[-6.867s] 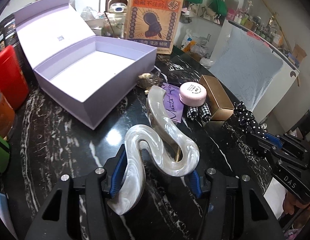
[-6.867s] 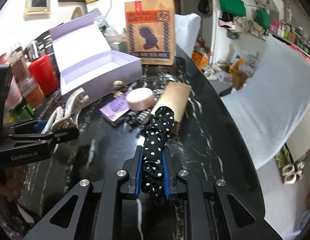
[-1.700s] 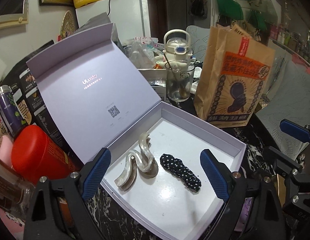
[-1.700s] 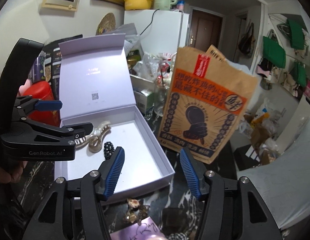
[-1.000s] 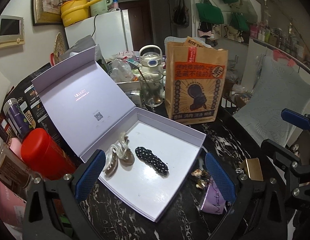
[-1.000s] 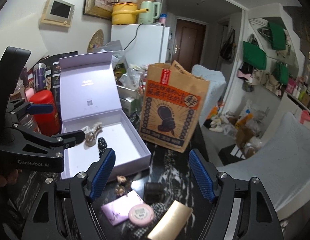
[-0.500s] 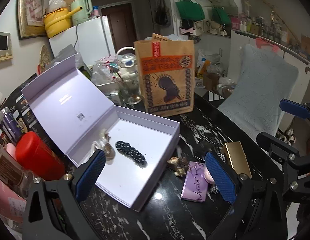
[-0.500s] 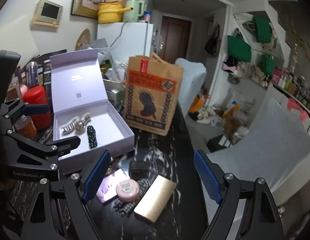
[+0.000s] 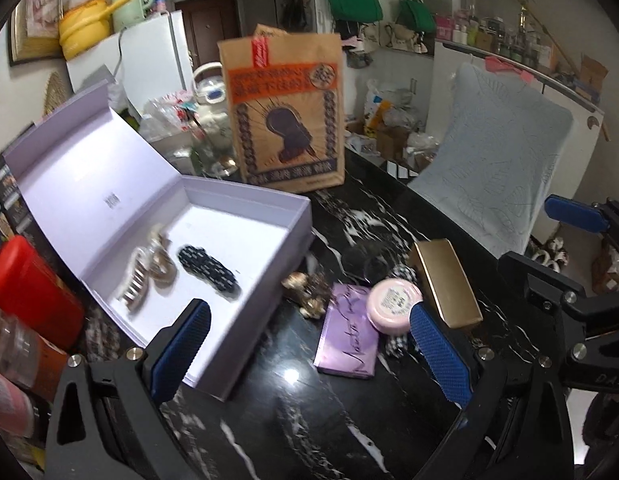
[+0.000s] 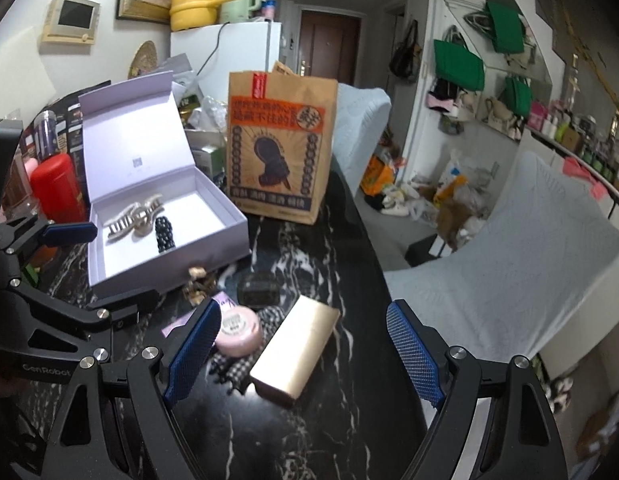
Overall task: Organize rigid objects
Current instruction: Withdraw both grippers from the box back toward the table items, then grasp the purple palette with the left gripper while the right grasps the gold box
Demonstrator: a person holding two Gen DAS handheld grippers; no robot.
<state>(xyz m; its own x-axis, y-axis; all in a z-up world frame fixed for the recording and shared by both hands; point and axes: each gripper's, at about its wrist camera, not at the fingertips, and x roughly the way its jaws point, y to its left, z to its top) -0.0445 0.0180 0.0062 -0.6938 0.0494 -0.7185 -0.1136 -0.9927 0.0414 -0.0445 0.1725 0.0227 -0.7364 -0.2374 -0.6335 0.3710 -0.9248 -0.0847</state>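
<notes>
The right gripper (image 10: pixel 303 346) stands with its jaws wide apart and nothing between the pads; its jaws have just been opening. The left gripper (image 9: pixel 305 344) is likewise spread wide and empty.

Nearest the right gripper, in its own view, lies the gold box (image 10: pixel 295 350) on the black marble table (image 10: pixel 337 432), just ahead of the jaws and a little toward the left pad. Its long axis runs from about 7 o'clock to 1 o'clock, so it sits skewed to the gap rather than square across it. Touching it at 9 o'clock is the round pink tin (image 10: pixel 238 330), which rests partly on a checked cloth (image 10: pixel 269 320) and a purple card (image 10: pixel 225 304). Beyond them at 11 o'clock are a dark small case (image 10: pixel 257 290) and a small gold trinket (image 10: pixel 197 276).

From the left gripper's view the same gold box (image 9: pixel 445 284) lies at about 1 o'clock, past the right pad, while the pink tin (image 9: pixel 393 306) and purple card (image 9: pixel 349 334) fall inside the gap. By this reading the right hand is better lined up on the gold box and the left on the tin.

Farther off at 10 o'clock stands the open lilac box (image 10: pixel 229 236), already holding the pearly hair claw (image 10: pixel 133 216) and the dotted clip (image 10: pixel 165 232). Behind it rises the brown paper bag (image 10: pixel 279 144).
</notes>
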